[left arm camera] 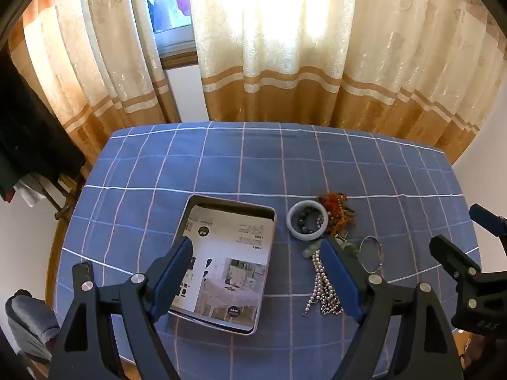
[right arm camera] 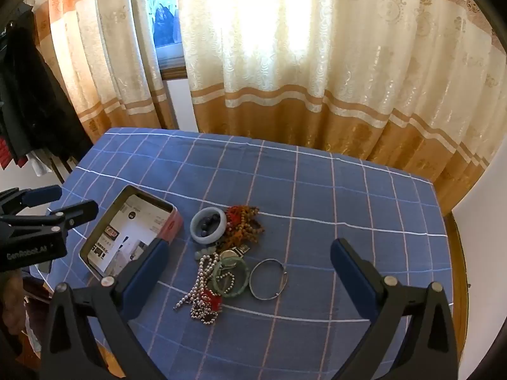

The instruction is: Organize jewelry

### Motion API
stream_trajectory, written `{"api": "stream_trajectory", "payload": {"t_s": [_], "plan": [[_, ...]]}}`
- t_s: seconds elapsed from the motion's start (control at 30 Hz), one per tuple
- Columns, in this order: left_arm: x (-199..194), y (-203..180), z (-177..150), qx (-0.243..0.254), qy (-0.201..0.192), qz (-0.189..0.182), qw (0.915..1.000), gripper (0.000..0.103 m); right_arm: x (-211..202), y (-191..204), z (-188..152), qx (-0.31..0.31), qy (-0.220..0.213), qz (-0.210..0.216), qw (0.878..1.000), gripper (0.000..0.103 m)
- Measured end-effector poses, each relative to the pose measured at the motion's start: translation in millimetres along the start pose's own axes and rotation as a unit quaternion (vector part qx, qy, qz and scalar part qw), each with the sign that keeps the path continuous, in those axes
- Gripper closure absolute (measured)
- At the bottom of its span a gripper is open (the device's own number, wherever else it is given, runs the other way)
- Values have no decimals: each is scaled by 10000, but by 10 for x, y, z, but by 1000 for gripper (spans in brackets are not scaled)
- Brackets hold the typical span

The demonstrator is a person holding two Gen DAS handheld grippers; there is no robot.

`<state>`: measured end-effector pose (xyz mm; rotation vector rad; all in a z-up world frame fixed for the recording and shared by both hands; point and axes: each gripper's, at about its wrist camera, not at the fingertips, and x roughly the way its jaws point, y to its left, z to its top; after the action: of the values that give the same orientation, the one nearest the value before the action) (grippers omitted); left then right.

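A pile of jewelry lies on the blue checked tablecloth (right arm camera: pixel 317 190): a pale jade bangle (right arm camera: pixel 208 224) around dark beads, brown and red prayer beads (right arm camera: pixel 245 221), a pearl necklace (right arm camera: pixel 202 288), a green bangle (right arm camera: pixel 230 277) and a thin silver bangle (right arm camera: pixel 267 278). An open metal tin (left arm camera: pixel 225 262) lined with a printed sheet sits left of the pile; it also shows in the right wrist view (right arm camera: pixel 130 231). My left gripper (left arm camera: pixel 258 247) is open and empty above the tin and the pearls (left arm camera: pixel 321 285). My right gripper (right arm camera: pixel 250 250) is open and empty above the pile.
Cream and gold curtains (right arm camera: pixel 285 79) hang behind the table's far edge. Dark clothes hang at the left (right arm camera: pixel 25 95). A chair (left arm camera: pixel 28 323) stands at the table's left front corner. The right gripper shows at the right edge of the left wrist view (left arm camera: pixel 459 253).
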<state>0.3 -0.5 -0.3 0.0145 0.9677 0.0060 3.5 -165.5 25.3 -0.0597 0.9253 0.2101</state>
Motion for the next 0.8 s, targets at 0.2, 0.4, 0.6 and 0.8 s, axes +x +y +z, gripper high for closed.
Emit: {"api": "stream_trajectory", "payload": {"t_s": [0.2,0.4,0.6,0.8], "plan": [[51,-26,-19,-43,48,31,10000,20,-7,-7,-8,58,-48,91,9999,0],[44,3,-1,-72,32,19,10000,20,-2,-14,-7,72,-24,88,9999,0],[52,1,-11,-101,29,11,9999,20,7,-39,6,92,-36,92,9999,0],[84,10,-14,-126,30,14,9999,20,22,-38,4,100,-26,115,9999,0]]}}
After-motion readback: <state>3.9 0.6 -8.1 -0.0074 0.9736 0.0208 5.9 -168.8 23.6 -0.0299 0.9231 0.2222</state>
